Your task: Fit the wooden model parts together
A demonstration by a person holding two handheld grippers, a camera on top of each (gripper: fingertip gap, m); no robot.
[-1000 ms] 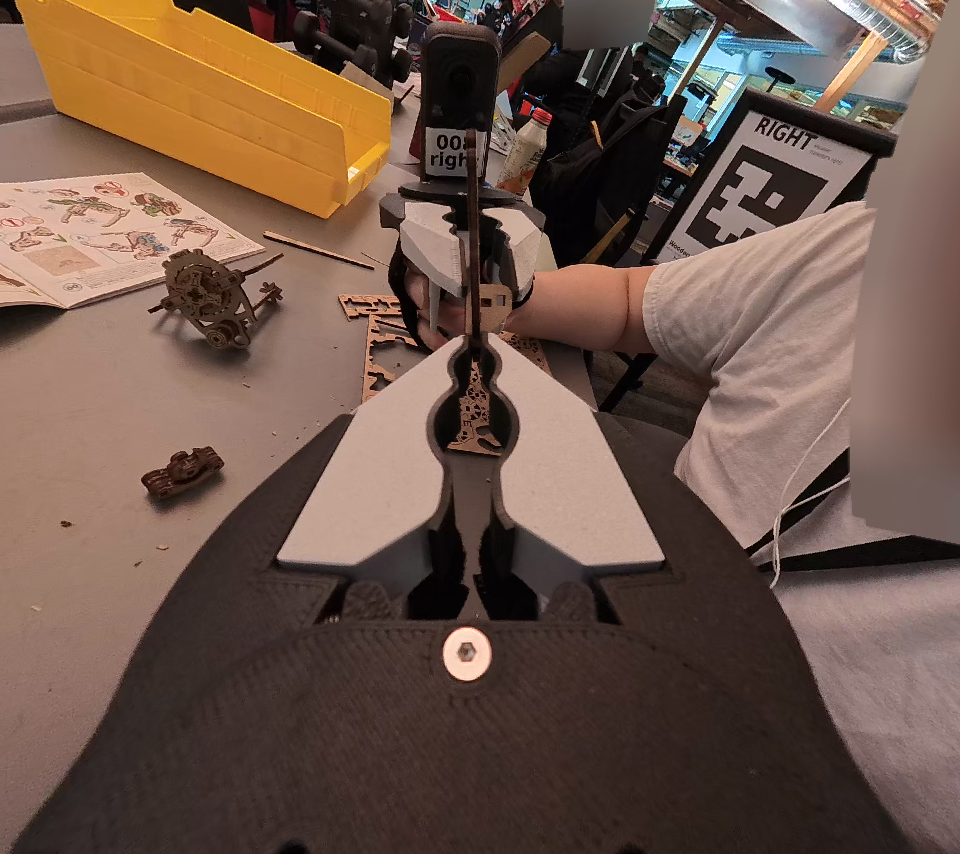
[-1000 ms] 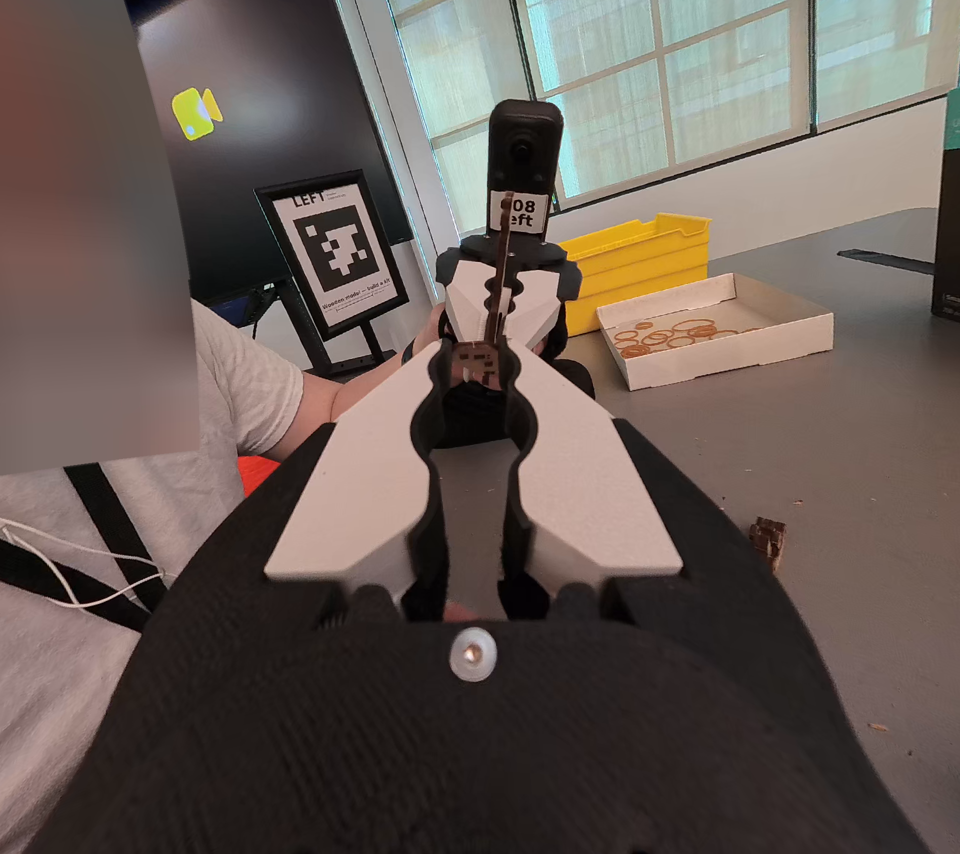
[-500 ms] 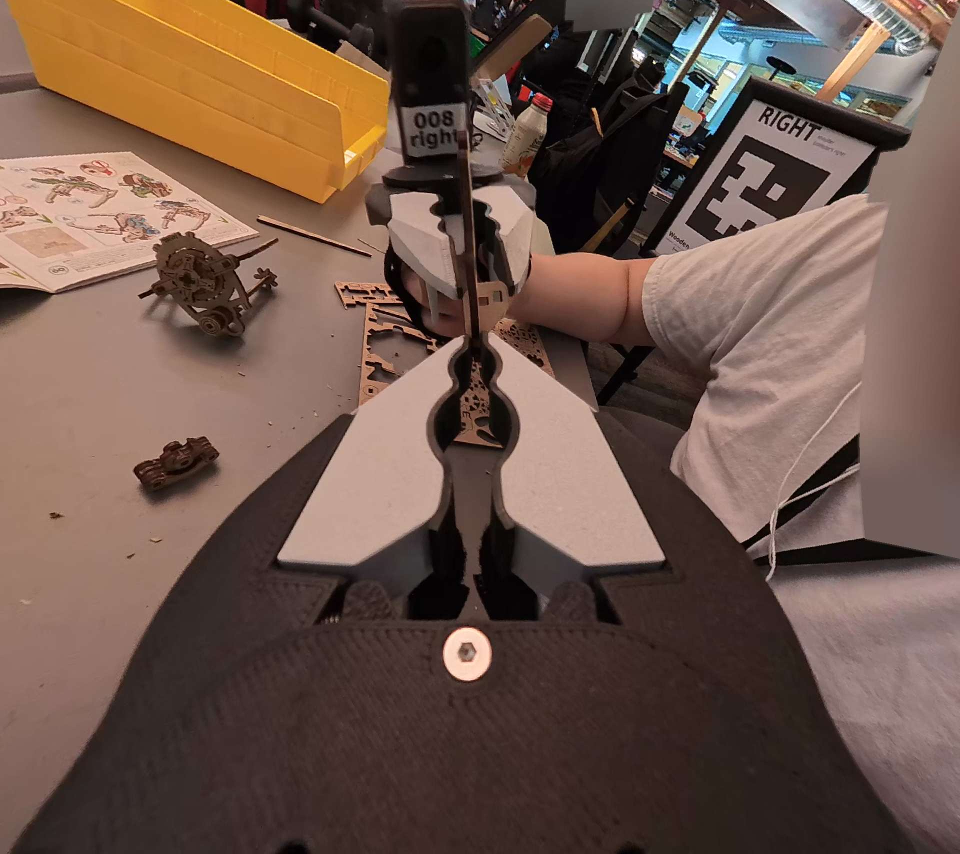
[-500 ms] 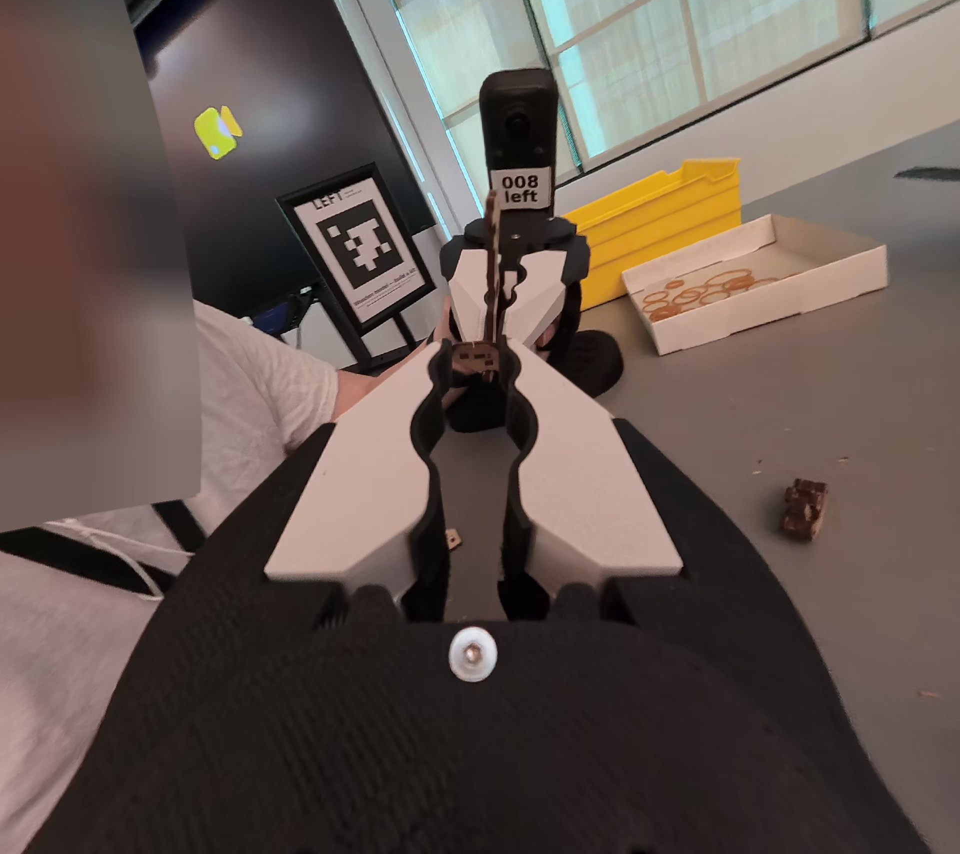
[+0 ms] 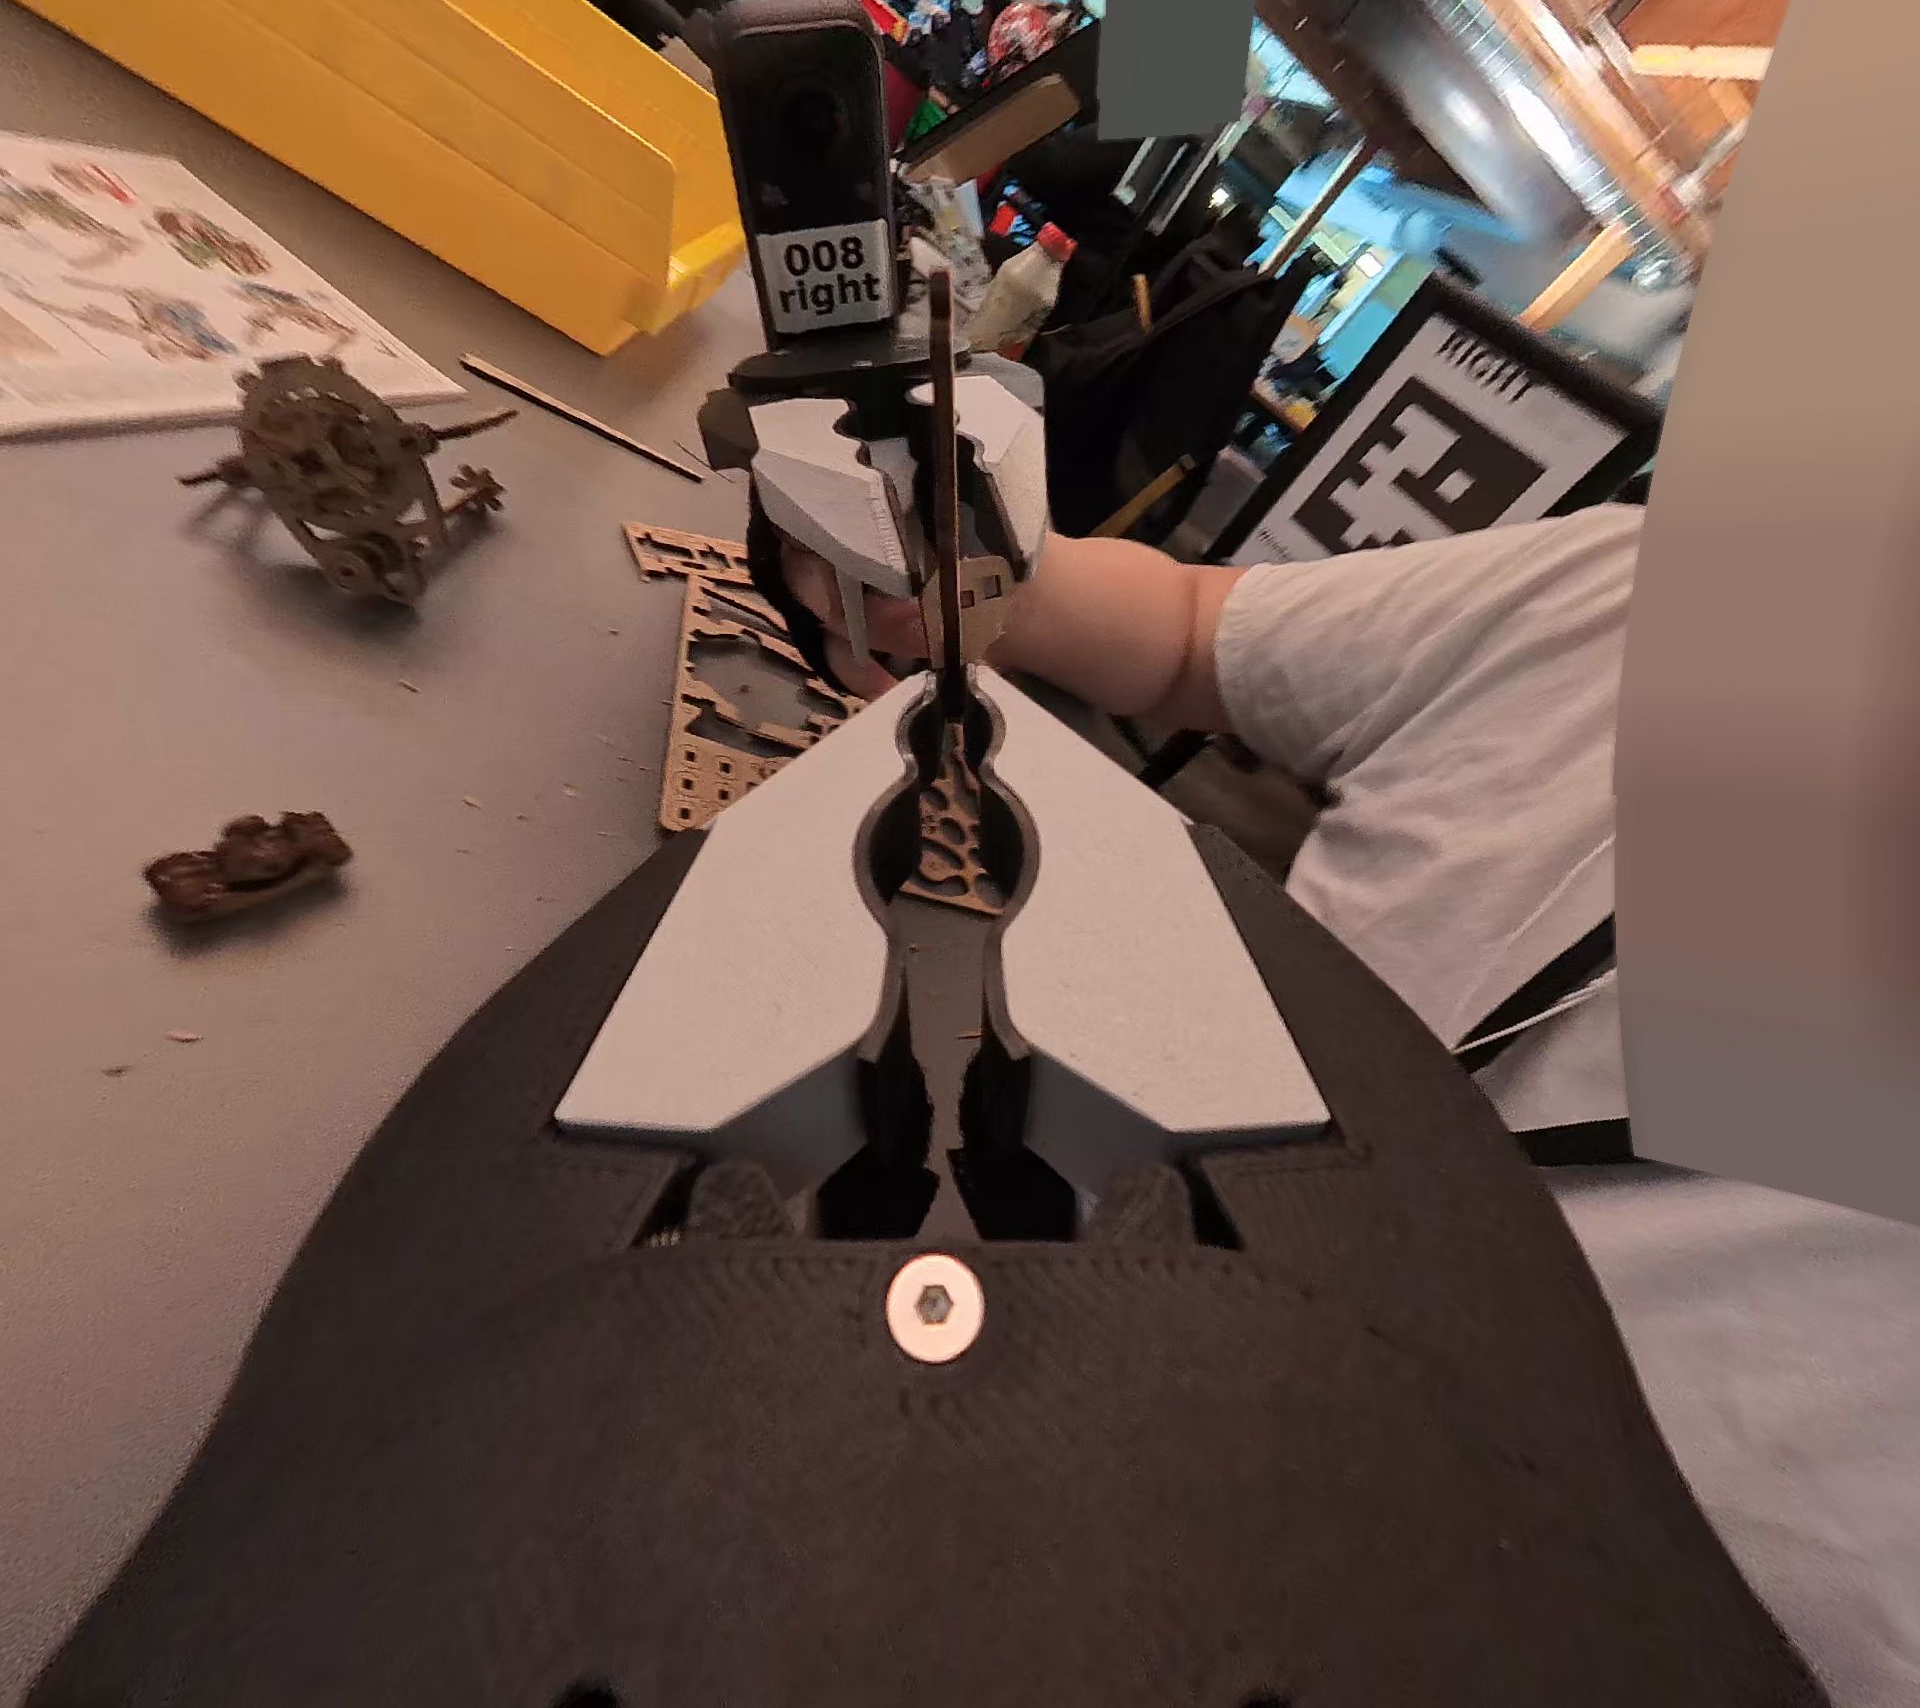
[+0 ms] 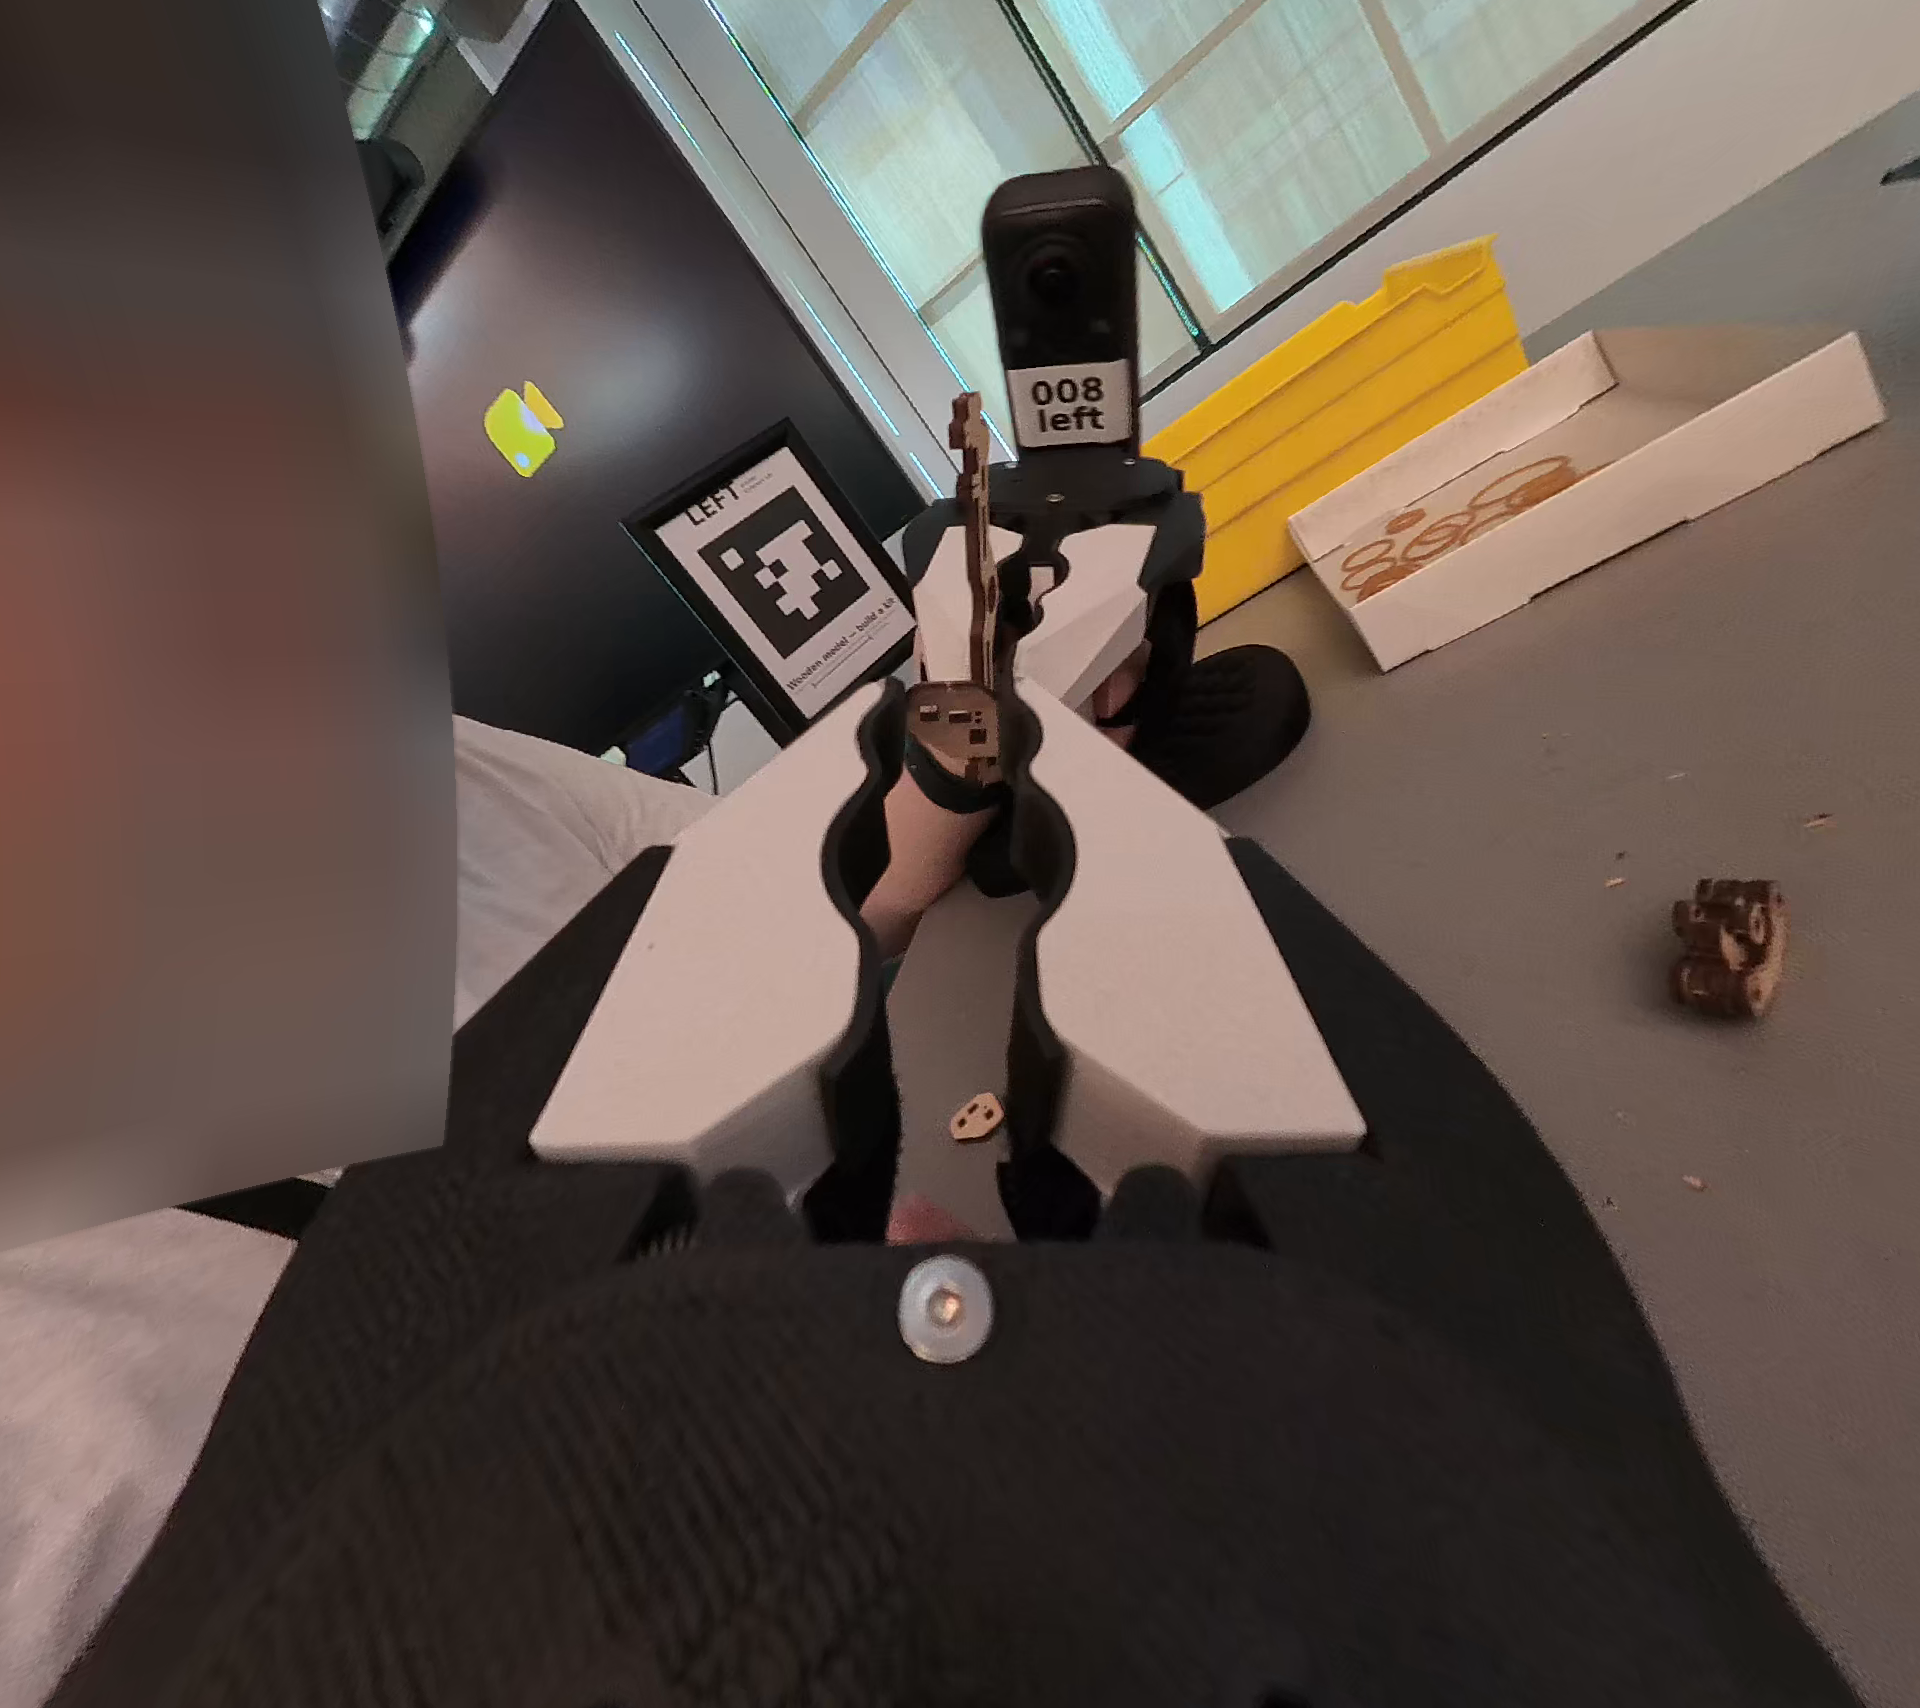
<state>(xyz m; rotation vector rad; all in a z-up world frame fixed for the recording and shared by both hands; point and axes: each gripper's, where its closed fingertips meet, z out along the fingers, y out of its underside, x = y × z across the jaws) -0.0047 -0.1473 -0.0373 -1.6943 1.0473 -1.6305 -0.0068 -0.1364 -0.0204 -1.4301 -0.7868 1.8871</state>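
My left gripper (image 5: 945, 694) is shut on a long thin wooden strip (image 5: 941, 453), seen edge-on and standing upright; its patterned lower end shows between the fingers. My right gripper (image 6: 951, 708) is shut on a small flat wooden plate (image 6: 954, 725) with square holes. The two grippers face each other tip to tip above the grey table (image 5: 312, 1087). The plate meets the strip (image 6: 975, 557) near its lower end. In the left wrist view the right gripper (image 5: 920, 552) holds the plate (image 5: 979, 588) against the strip.
On the table are a wooden gear model (image 5: 332, 474), a small dark wooden piece (image 5: 244, 863), a cut-out parts sheet (image 5: 727, 723), a booklet (image 5: 135, 276), a thin stick (image 5: 582, 417) and a yellow bin (image 5: 364, 37). A white tray (image 6: 1766, 432), a wooden block (image 6: 1725, 946) and a small chip (image 6: 974, 1118) are also there. Only a small space, under 4 cm, lies between the two pairs of fingers.
Both grippers have tilted and shifted together while keeping their parts. In the right wrist view the scene has rolled and the strip now leans left.
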